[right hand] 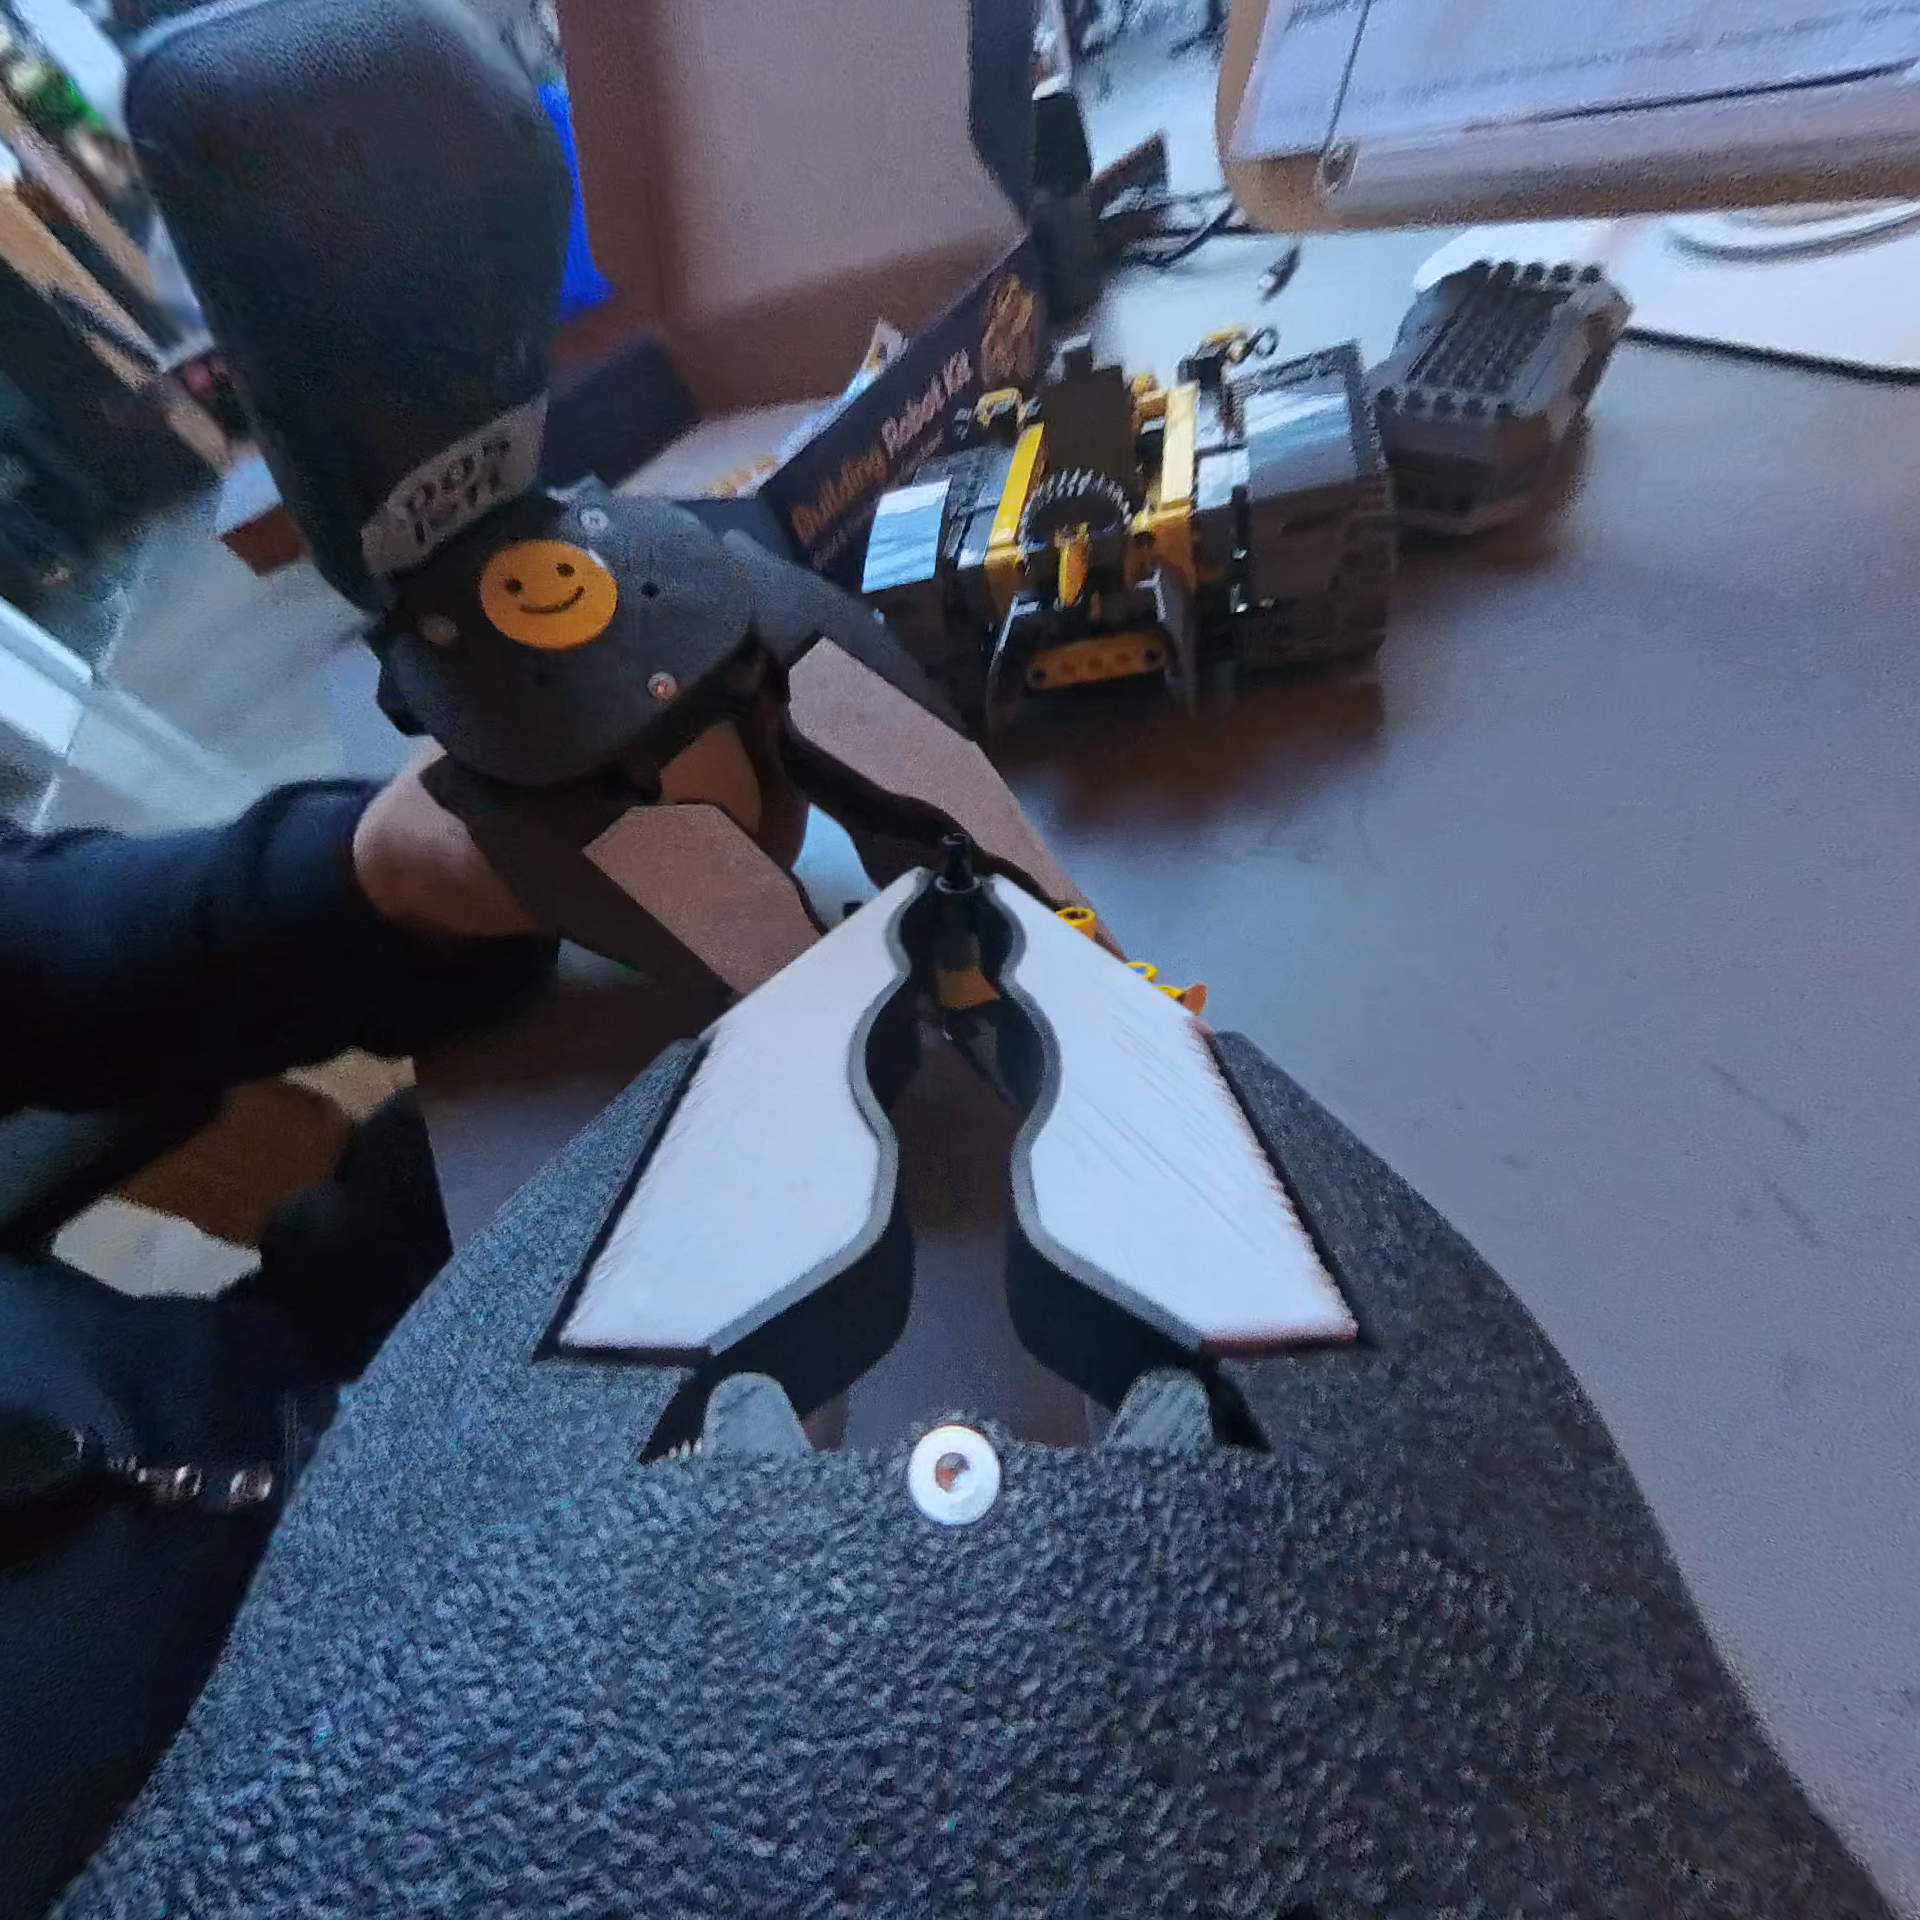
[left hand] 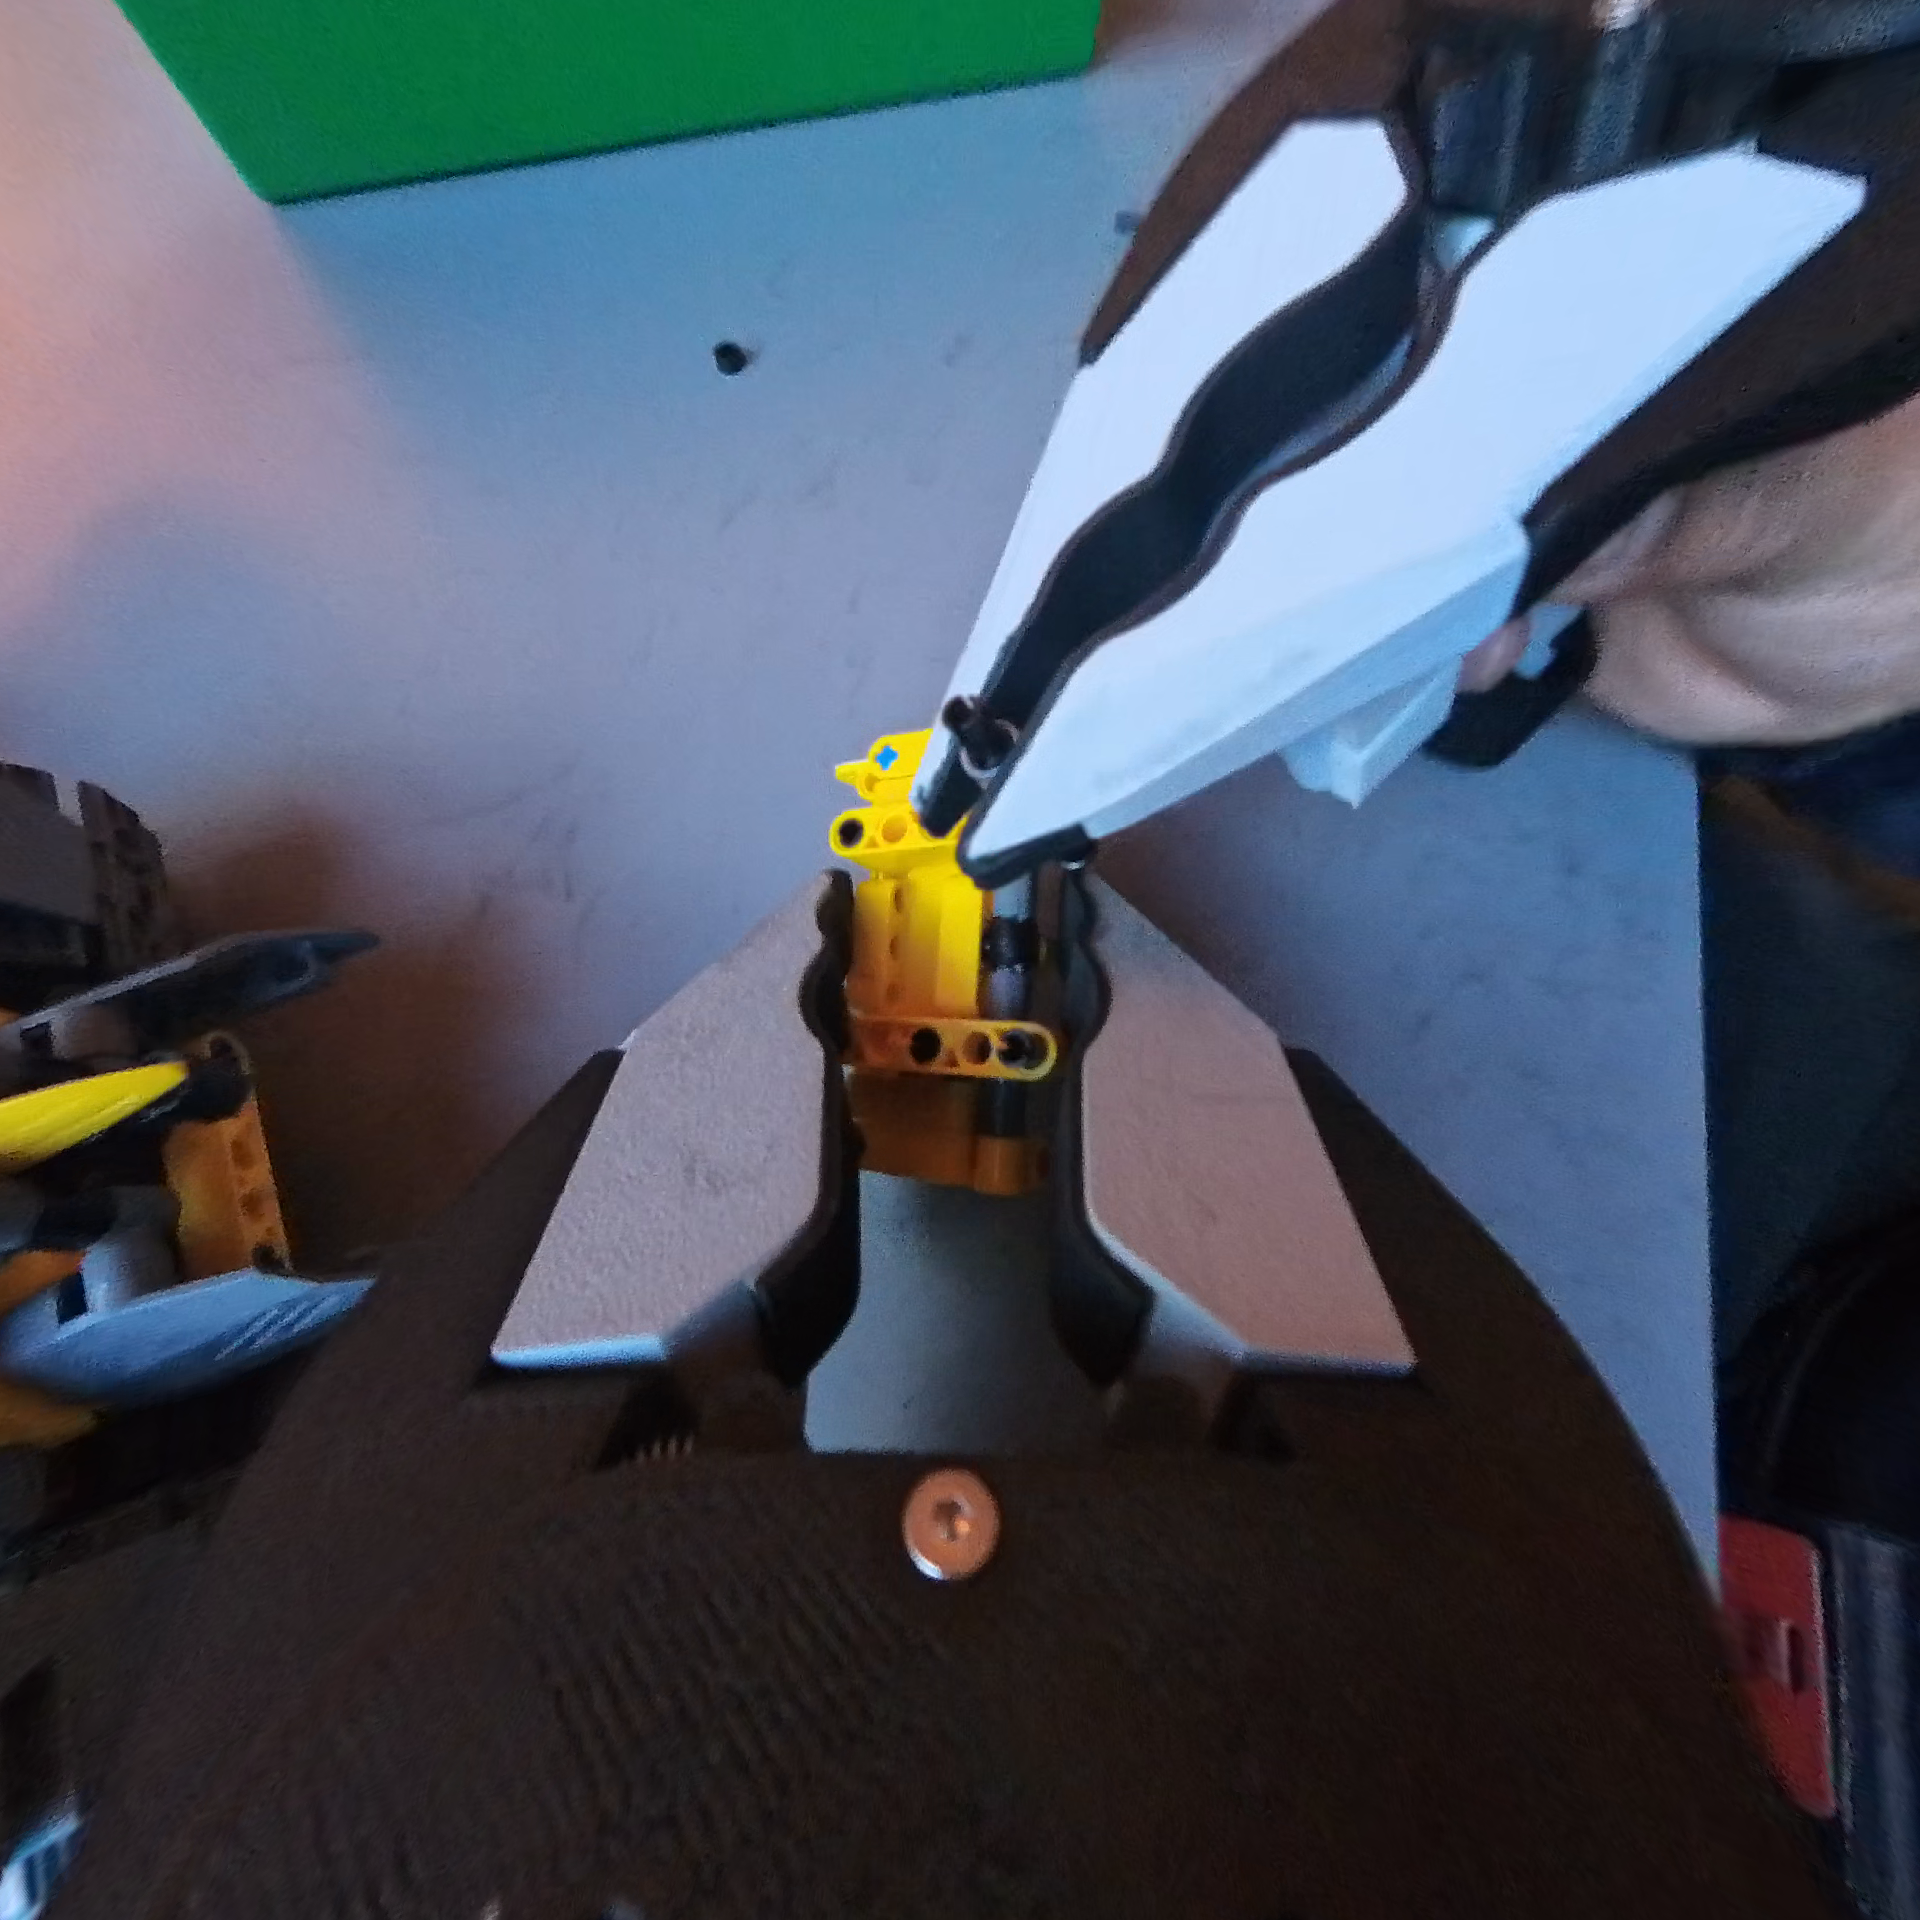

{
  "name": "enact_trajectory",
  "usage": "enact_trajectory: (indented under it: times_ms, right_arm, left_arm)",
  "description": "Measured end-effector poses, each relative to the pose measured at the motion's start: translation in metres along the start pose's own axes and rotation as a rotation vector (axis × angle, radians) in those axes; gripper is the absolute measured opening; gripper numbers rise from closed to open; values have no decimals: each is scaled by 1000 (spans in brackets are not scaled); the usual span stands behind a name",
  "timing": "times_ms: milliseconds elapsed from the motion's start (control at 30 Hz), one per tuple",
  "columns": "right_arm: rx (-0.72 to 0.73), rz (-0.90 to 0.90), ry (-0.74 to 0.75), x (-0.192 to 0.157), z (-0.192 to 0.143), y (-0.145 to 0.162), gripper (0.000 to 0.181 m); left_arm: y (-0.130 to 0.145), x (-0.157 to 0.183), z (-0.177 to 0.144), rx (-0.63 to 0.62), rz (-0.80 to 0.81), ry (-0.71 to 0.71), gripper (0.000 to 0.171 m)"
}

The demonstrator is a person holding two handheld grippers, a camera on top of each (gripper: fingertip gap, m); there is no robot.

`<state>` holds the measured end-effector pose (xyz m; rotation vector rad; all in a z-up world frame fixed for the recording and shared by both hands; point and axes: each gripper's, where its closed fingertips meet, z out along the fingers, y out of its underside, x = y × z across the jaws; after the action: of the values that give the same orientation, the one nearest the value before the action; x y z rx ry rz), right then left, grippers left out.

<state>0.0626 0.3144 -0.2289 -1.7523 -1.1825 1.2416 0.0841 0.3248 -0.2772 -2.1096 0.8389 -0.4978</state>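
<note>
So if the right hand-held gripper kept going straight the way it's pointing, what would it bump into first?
Probably the yellow brick assembly held by the left hand-held gripper; the black pin in the right hand-held gripper already nearly touches it.

Brick assembly (left hand: 935, 997) between left gripper (left hand: 951, 935) jaws, right gripper (left hand: 961, 821) above it, brick vehicle (left hand: 135, 1174) left

We see a pale grey bench (left hand: 520, 540) with a small dark hole (left hand: 730, 357) in it and a green block (left hand: 623, 83) along its far edge. Warm light falls across it; a brownish wall panel (right hand: 790, 156) stands beyond.
</note>
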Motion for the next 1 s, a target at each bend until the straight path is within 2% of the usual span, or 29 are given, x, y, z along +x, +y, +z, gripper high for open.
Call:
enact_trajectory:
  times_ms: [100,267,333,367,400,433,467,533,600,700,800,867,933,1000]
  right_arm:
    - [106,48,8,1,-2,-14,2]
    - [183,68,27,3,-1,-25,2]
    - [269,108,23,4,-5,-35,6]
    - [472,168,62,17,-30,-62,3]
    - [654,250,34,33,-68,-90,2]
    - [775,290,-27,44,-101,-112,2]
    - [762,281,-65,49,-111,-121,3]
    - [533,216,-17,49,-88,-108,3]
    - [376,158,-59,28,-68,-90,4]
    - [310,174,-115,10,-56,-71,4]
    - [301,246,-140,14,-52,-57,4]
    - [177,237,-40,29,-44,-32,8]
    - [16,197,52,38,-39,-5,20]
    - [-122,145,138,46,-37,18,20]
  left_arm:
    - [-12,-1,-3,57,-41,18,38]
    - [-18,-4,-7,95,-59,16,38]
    - [-20,-2,-7,92,-51,23,34]
    - [8,-3,2,-67,7,-11,37]
    - [15,0,4,-96,86,-48,37]
    - [10,8,2,-59,130,-47,37]
    - [8,8,2,-50,135,-58,37]
    - [-1,-1,1,-7,88,-67,37]
    - [-3,-4,1,-6,17,-33,37]
    - [-5,-2,-1,22,20,-27,37]
    - [-2,-5,1,-1,47,-65,38]
    - [-1,-6,1,-5,62,-84,38]
    - [-2,-7,1,-4,64,-90,38]
    - [-4,-8,-1,10,74,-102,38]
